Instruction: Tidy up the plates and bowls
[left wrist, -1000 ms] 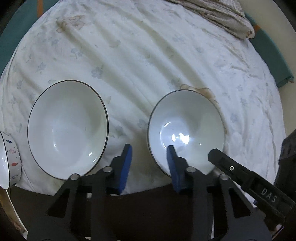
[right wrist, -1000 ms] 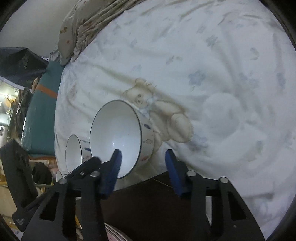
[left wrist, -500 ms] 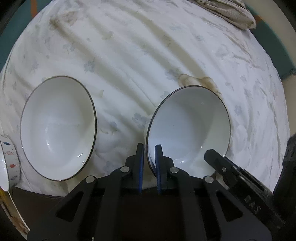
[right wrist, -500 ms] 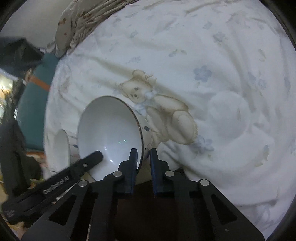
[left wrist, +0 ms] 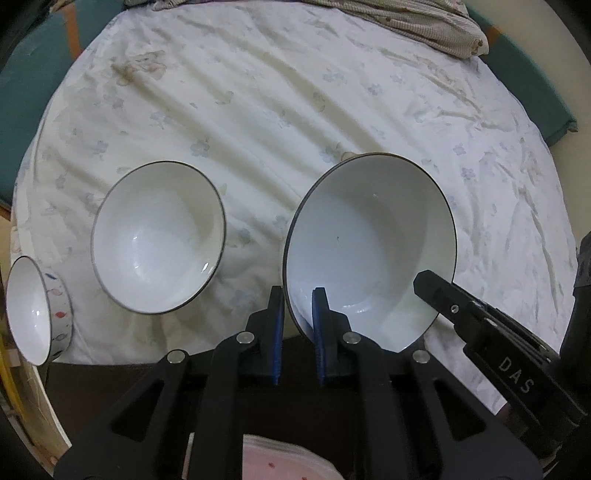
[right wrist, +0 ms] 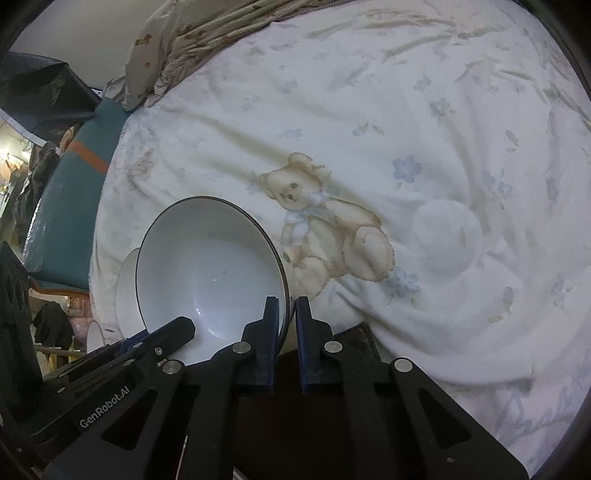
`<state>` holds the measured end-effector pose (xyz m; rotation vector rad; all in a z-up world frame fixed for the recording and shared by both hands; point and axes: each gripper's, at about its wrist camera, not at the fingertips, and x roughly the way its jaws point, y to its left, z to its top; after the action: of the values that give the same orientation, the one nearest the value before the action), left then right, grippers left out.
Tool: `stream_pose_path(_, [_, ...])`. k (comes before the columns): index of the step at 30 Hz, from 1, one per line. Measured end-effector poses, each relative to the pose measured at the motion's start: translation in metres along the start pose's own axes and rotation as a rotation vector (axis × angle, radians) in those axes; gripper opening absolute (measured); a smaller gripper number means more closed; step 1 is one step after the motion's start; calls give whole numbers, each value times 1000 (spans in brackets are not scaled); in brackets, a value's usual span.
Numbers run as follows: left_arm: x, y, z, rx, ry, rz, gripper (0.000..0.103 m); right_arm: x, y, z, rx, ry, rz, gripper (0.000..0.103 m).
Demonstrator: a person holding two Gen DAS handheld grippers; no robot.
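Note:
My left gripper (left wrist: 298, 295) is shut on the near-left rim of a white bowl with a dark rim (left wrist: 373, 243), lifted and tilted over the bed sheet. My right gripper (right wrist: 287, 302) is shut on the right rim of the same bowl (right wrist: 210, 266); its black tip (left wrist: 432, 284) reaches into the bowl in the left wrist view. A second white dark-rimmed bowl (left wrist: 157, 236) rests on the sheet to the left. A small white bowl with fish pattern (left wrist: 37, 310) lies tilted at the far left edge.
The white floral sheet (left wrist: 277, 92) with a teddy bear print (right wrist: 325, 225) covers the bed. A crumpled striped cloth (left wrist: 424, 22) lies at the far edge. A teal mat (right wrist: 62, 206) borders the bed. A pink plate stack (left wrist: 280, 461) sits below my left gripper.
Both grippers went from open to shut on the rim of the right bowl. The bowl has since been lifted and looms larger in both views.

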<state>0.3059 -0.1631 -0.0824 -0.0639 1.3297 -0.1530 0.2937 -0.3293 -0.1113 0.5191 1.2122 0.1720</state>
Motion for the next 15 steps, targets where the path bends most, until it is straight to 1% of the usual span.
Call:
stream_pose_path(4, [-17, 3, -11, 7, -14, 14, 12, -15, 13, -8, -35, -18, -4, 10])
stream_pose_path(11, [-52, 17, -36, 8, -29, -12, 12, -44, 44, -28, -109, -52, 2, 10])
stream_pose_path(15, [-74, 26, -58, 25, -44, -34, 13, -64, 58, -50, -137, -74, 15, 10])
